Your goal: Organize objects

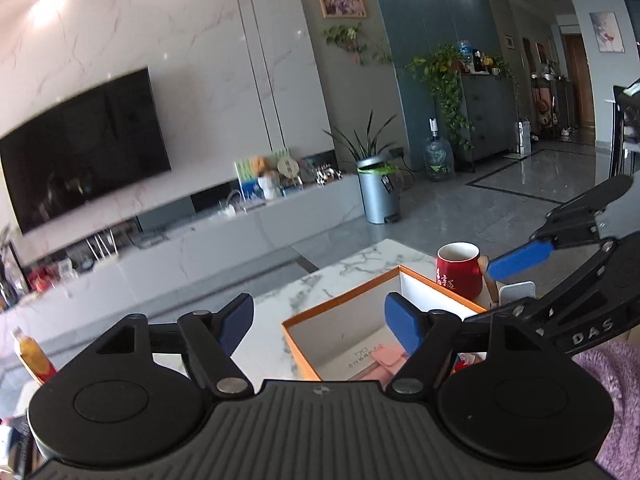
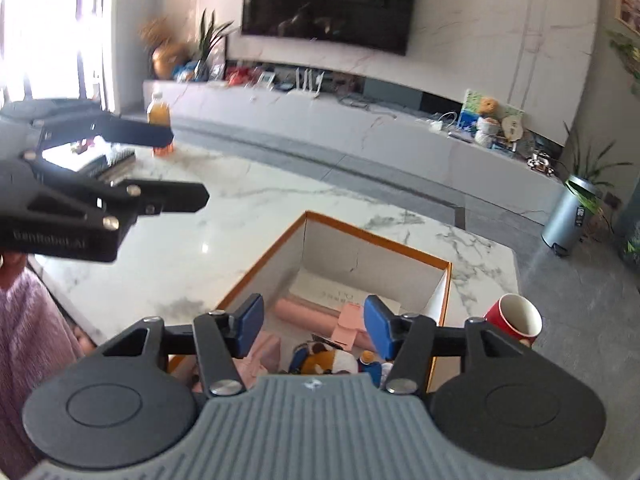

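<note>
The marble table [image 2: 240, 216] carries my orange-edged box [image 2: 447, 280], set centrally so both arms reach it. A red mug [image 2: 514, 320] waits just beside it. Inside lie a pink case [image 2: 308, 307] and, perhaps, a plush toy [image 2: 324, 360]. My left tongs [image 1: 320, 322] and right tongs [image 2: 314, 330] hover wide apart, gripping nothing.

Box [image 2: 440, 280] on table [image 2: 240, 208]; mug [image 2: 514, 320] right of box; bottle [image 2: 159, 120] far left.
</note>
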A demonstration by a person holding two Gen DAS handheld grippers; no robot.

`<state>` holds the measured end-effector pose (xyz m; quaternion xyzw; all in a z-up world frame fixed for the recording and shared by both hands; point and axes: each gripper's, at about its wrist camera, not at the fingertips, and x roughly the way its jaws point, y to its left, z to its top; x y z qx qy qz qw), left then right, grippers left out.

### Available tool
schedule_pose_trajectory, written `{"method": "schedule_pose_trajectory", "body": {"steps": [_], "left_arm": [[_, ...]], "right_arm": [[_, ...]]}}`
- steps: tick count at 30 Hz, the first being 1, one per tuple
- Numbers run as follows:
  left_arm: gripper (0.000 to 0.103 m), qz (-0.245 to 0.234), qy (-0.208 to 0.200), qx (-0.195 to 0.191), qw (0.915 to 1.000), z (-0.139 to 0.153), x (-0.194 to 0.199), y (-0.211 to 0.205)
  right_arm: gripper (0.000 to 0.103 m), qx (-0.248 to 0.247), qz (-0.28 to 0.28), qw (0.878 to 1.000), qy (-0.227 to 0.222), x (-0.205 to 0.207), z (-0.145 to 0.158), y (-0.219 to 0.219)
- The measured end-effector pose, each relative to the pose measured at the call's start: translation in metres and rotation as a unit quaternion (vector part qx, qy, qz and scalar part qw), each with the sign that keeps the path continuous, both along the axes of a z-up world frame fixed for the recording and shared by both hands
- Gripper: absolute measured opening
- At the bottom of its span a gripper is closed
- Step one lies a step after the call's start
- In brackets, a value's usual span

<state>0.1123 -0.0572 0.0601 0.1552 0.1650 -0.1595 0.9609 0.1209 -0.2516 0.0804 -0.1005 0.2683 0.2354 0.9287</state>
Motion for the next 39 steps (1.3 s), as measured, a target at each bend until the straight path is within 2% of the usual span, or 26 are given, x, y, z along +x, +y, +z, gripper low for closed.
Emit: {"method": "schedule_pose_trajectory", "body": {"steps": [3,5,11,16,18,22,28,32,39], "left_arm": [[0.092,0.008,-0.021,0.019,0.9996,-0.002,-0.015,-0.008],[0.092,0.022,-0.027,0.019,0.9992,-0.002,-0.022,-0.011],[0.092,0.064,-0.025,-0.029,0.9972,0.0,-0.03,-0.009],[0.093,0.102,-0.009,-0.066,0.9926,-0.003,-0.029,0.001],[0.093,0.112,0.001,-0.076,0.9908,-0.008,-0.026,0.003],[0.093,0.129,0.031,-0.068,0.9889,-0.029,-0.025,0.002],[0.093,0.134,0.091,-0.055,0.9852,-0.06,-0.025,0.001],[0.093,0.135,0.104,-0.041,0.9845,-0.069,-0.026,0.001],[0.093,0.141,0.116,-0.028,0.9828,-0.078,-0.023,0.0]], "right_arm": [[0.071,0.046,-0.043,0.997,-0.037,-0.031,0.004,-0.009],[0.079,0.081,-0.065,0.993,-0.048,-0.047,0.007,-0.016],[0.092,0.129,-0.112,0.981,-0.089,-0.083,0.012,-0.027],[0.101,0.13,-0.151,0.973,-0.116,-0.096,0.008,-0.027],[0.102,0.131,-0.16,0.973,-0.105,-0.095,0.001,-0.027],[0.102,0.114,-0.186,0.973,-0.071,-0.087,-0.017,-0.024],[0.102,0.087,-0.183,0.979,-0.023,-0.077,-0.045,-0.016],[0.102,0.064,-0.183,0.981,-0.006,-0.071,-0.063,-0.013],[0.102,0.062,-0.185,0.981,0.019,-0.059,-0.076,-0.014]]}}
